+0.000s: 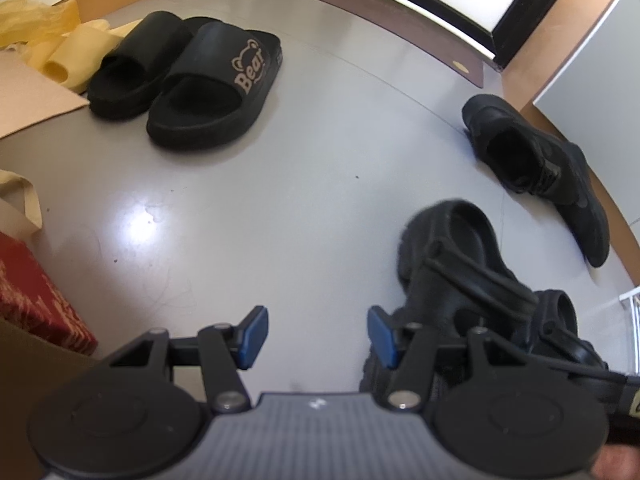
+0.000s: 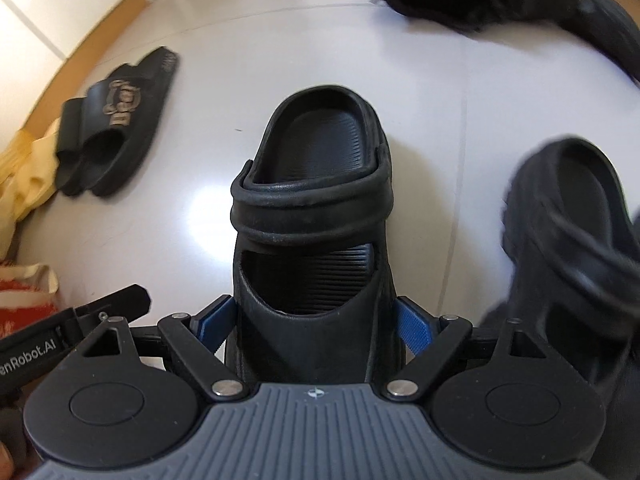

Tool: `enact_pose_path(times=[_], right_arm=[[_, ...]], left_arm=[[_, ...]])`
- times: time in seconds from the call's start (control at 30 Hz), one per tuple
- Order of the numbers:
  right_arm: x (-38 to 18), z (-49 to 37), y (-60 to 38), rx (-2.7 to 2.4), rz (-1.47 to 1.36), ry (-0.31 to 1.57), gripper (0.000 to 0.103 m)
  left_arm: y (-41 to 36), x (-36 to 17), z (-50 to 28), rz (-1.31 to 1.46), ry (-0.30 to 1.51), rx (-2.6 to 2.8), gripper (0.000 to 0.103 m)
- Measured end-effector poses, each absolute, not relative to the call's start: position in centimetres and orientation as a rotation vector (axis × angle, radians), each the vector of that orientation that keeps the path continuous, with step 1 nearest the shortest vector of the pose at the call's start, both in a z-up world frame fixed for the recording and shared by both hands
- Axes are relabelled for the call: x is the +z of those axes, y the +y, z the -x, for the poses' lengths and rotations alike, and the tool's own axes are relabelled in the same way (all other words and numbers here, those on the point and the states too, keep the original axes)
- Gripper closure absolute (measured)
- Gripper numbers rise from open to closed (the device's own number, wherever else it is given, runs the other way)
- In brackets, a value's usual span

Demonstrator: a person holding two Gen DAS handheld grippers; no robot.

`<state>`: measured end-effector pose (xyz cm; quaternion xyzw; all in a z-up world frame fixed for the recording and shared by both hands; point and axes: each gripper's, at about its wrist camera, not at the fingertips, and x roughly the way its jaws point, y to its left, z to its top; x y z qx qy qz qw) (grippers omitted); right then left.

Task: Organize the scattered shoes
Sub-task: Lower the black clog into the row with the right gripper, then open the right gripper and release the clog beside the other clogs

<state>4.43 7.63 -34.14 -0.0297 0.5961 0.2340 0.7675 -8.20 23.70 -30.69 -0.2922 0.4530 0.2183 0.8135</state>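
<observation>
In the left wrist view the job looks partly done. A pair of black slides (image 1: pixel 184 80), thick-soled and smooth with a tan "Bear" print on one strap, sits side by side near the pale yellow slippers (image 1: pixel 68 60). A black lace-up shoe (image 1: pixel 536 168) lies alone by the wall and a black foam clog (image 1: pixel 452 248), matte and rounded, lies loose on the glossy grey floor (image 1: pixel 280 200) — both still to be paired. The left tongs (image 1: pixel 316 336) hang open over bare floor, blue pads empty.

In the right wrist view a second black clog (image 2: pixel 316 216) — ribbed footbed, chunky heel strap folded forward — stands between the blue pads of the right tongs (image 2: pixel 316 328), which sit spread wide at its sides. Whether the pads press it or have just let go, I cannot tell. Its mate (image 2: pixel 576 232) lies just beside, blurred; this pair seems nearly matched.
</observation>
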Motion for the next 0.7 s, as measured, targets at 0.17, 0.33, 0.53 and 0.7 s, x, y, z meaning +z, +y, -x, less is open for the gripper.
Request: enact_pose_path(times=[0.17,0.33,0.53,0.7], right_arm=[[-33.9,-4.2,7.4,0.448,0.058,1.328,0.015],[-33.5,-4.2,7.9,0.493,0.144,1.305,0.016],[-33.6,-5.5,8.1,0.463,0.119,1.38,0.018],[-33.4,-5.4,7.3,0.369,0.076,1.39,0.019]], left_arm=[[24.0,-30.5,8.1,0.631,0.957,0.466,0.045],[24.1,-30.5,8.1,0.628,0.95,0.465,0.045],[24.1,-30.6,8.1,0.651,0.944,0.474,0.046],[24.0,-30.6,8.0,0.667,0.937,0.468,0.046]])
